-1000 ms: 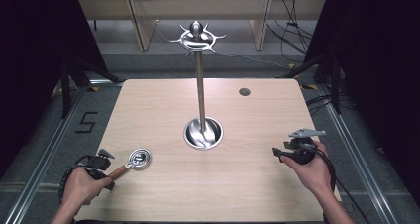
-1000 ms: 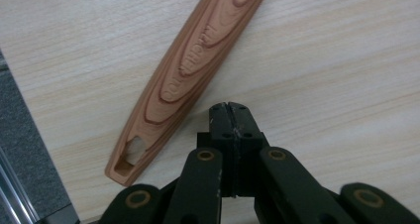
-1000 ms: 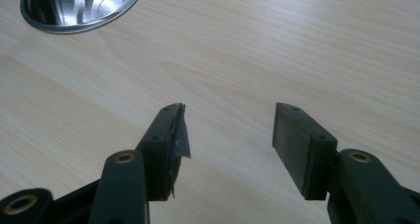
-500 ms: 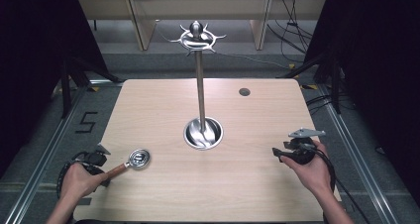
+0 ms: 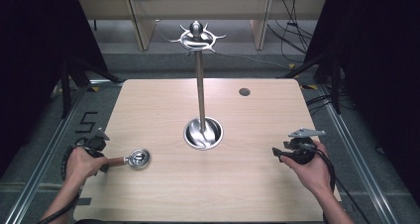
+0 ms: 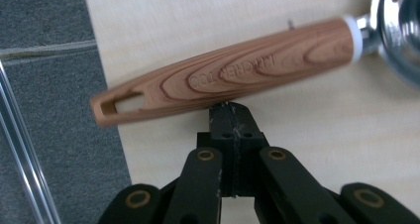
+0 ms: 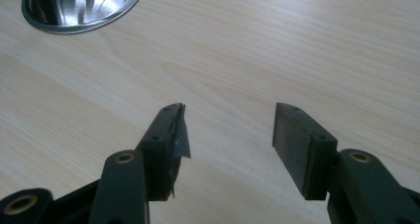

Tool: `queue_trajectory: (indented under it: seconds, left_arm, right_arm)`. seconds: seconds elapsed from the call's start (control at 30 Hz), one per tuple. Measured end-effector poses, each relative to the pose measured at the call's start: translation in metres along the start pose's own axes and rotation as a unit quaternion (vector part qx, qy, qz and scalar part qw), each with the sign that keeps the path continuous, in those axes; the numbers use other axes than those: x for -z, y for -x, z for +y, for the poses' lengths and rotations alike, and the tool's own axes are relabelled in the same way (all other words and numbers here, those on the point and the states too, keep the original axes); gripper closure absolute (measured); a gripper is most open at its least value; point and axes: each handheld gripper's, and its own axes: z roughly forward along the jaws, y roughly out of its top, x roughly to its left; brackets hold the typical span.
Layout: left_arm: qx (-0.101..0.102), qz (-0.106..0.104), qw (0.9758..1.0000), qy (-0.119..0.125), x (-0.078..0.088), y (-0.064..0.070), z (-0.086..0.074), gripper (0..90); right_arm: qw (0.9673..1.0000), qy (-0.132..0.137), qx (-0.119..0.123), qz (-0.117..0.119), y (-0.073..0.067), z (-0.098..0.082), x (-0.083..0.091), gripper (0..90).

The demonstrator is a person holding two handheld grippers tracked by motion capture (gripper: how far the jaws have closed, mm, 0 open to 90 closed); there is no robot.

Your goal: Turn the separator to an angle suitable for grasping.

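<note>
**Student:** What is in the left gripper (image 6: 229, 109)?

**Instructor:** In the left gripper view its two black jaws stand pressed together, with no gap between them. Their joined tip meets the underside of the brown wood-grain handle (image 6: 228, 73) of a strainer, which lies across the frame with a slotted hanging hole at its free end. The blur makes it hard to tell whether the tip pinches the handle's lower edge or merely touches it.

**Student:** And where does the strainer sit on the table?

**Instructor:** In the high view the small round polished-steel strainer with a wooden handle (image 5: 131, 159) lies near the front left corner of the pale wooden table (image 5: 257, 184). Its bowl points toward the table's middle; the handle points outward to the left gripper (image 5: 101, 160), held in the person's left hand (image 5: 81, 163) at the table's left edge.

**Student:** The right gripper?

**Instructor:** The right gripper (image 7: 228, 130) has its jaws wide apart, with only bare tabletop between them. In the high view the right gripper (image 5: 277, 152) is near the front right, well apart from the strainer.

**Student:** The central object?

**Instructor:** A tall steel utensil stand with a dished round base and a ring of hooks on top (image 5: 200, 92). Its base (image 7: 79, 6) appears at the upper left of the right gripper view.
</note>
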Motion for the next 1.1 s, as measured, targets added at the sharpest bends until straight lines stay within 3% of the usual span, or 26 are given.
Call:
queue_trajectory:
  seconds: [0.07,0.13,0.23,0.27,0.37,0.43,0.83,0.9,0.93,1.1]
  left_arm:
    - [-0.002,0.005,1.0000,-0.001,0.000,-0.003,0.006,89.4]
    - [0.014,0.009,0.9998,0.014,-0.002,-0.003,0.016,89.3]
    - [0.019,0.006,0.9997,0.012,-0.005,-0.005,0.025,89.3]
    - [0.031,0.003,0.9994,0.015,-0.008,-0.004,0.033,89.3]
    - [0.029,0.005,0.9994,0.015,-0.008,-0.004,0.040,89.3]
    - [0.039,0.006,0.9989,0.025,-0.010,0.000,0.047,89.3]
    - [0.042,0.008,0.9983,0.041,-0.012,0.014,0.075,89.3]
    - [0.068,0.005,0.9951,0.071,-0.016,0.021,0.079,89.2]
    - [0.070,0.006,0.9941,0.082,-0.016,0.025,0.082,89.2]
    - [0.059,0.005,0.9943,0.089,-0.015,0.032,0.090,89.0]
  right_arm:
    - [1.0000,0.003,-0.006,-0.001,-0.001,0.000,0.000,46.7]
    - [1.0000,0.001,0.000,-0.002,0.000,0.000,0.000,46.7]
    - [1.0000,0.000,0.001,-0.002,0.000,0.000,0.000,46.7]
    - [1.0000,0.003,-0.005,-0.002,0.000,0.000,0.000,46.5]
    - [1.0000,0.001,-0.004,-0.002,0.000,0.000,0.000,46.5]
    - [1.0000,0.000,0.000,-0.002,0.001,-0.001,0.000,46.5]
    - [1.0000,0.000,-0.002,-0.001,0.001,-0.001,0.001,46.4]
    - [1.0000,0.000,-0.003,-0.001,0.000,-0.001,0.000,46.4]
    - [1.0000,-0.002,0.003,-0.001,0.001,-0.001,0.001,46.3]
    - [0.9999,0.000,0.014,-0.002,0.002,-0.002,-0.001,46.3]
